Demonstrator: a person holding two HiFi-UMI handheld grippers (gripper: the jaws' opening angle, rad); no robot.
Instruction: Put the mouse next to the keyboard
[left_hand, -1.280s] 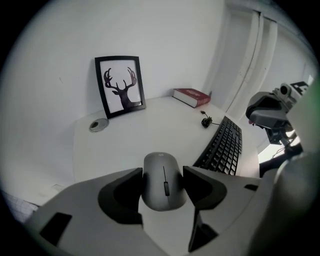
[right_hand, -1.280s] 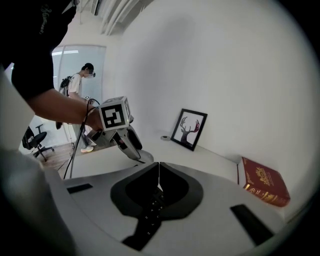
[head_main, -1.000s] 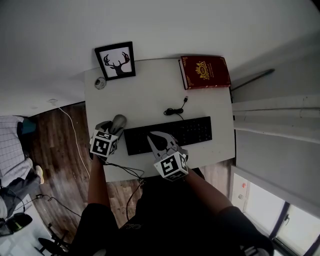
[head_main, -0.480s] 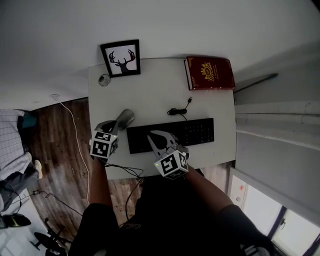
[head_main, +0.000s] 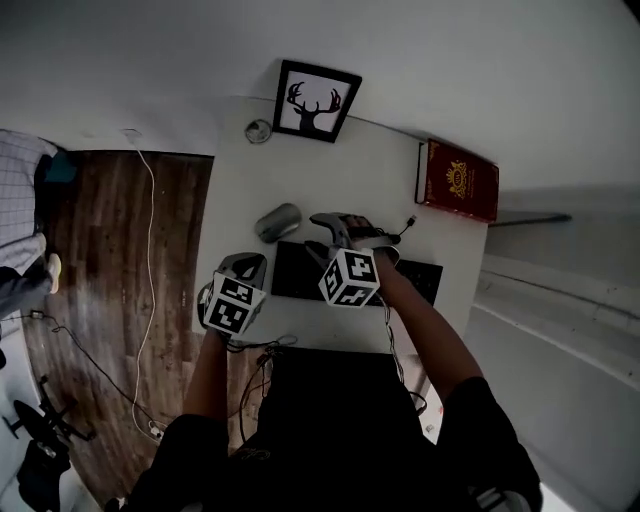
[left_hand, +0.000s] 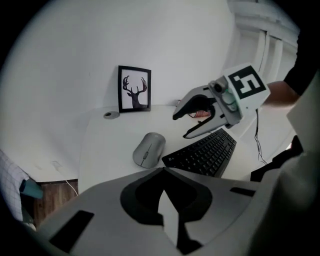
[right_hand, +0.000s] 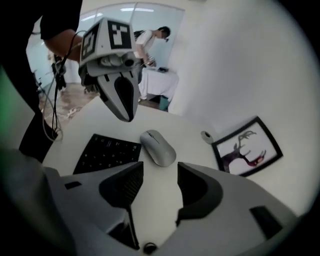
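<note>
In the head view, the grey oval plastic mouse is seen near the left edge of the white tabletop, just beside the far left corner of the flat black keyboard. The left gripper is held over the front left corner, and the right gripper above the keyboard.

In the left gripper view, the jaws are pressed together and nothing is held.

In the right gripper view, the jaws are opening with nothing between them, and the mouse lies ahead.

The mouse is judged light, stiff and rather slippery, so it is best taken by its two long sides at the middle. The tabletop looks smooth and is set against a white wall. A dark wooden floor is seen at the left.
</note>
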